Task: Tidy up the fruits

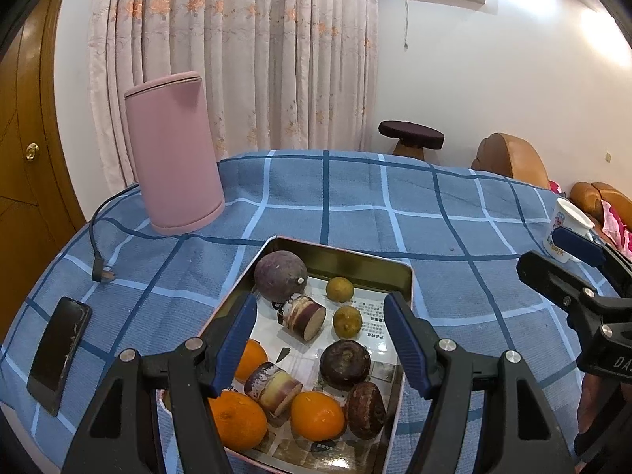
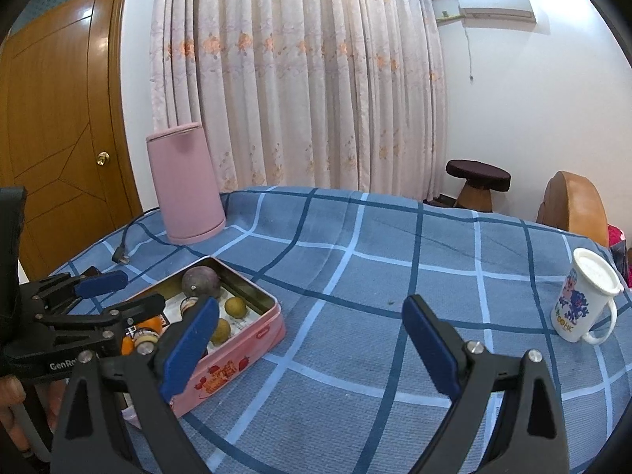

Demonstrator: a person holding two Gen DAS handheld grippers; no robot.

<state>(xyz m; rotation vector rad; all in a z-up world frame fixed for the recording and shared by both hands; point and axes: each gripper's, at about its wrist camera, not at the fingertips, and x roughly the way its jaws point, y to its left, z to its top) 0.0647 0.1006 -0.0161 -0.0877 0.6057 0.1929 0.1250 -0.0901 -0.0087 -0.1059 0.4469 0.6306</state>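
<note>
A pink metal tin (image 1: 347, 254) (image 2: 237, 363) lies open on the blue checked tablecloth and holds the fruit. Inside are a purple passion fruit (image 1: 279, 275) (image 2: 200, 279), two small green-yellow citrus (image 1: 339, 288) (image 1: 347, 321), three oranges (image 1: 317, 415), two dark brown round fruits (image 1: 344, 363) and two cut sugarcane pieces (image 1: 302, 315) (image 1: 273, 392). My left gripper (image 1: 320, 339) is open and empty, hovering over the tin. My right gripper (image 2: 310, 345) is open and empty, above bare cloth to the right of the tin.
A pink cylindrical kettle (image 1: 173, 154) (image 2: 185, 183) stands at the back left, its cord and plug (image 1: 100, 272) trailing forward. A black phone (image 1: 59, 349) lies at the left. A white lidded mug (image 2: 584, 304) stands at the right. Stool and chairs lie beyond the table.
</note>
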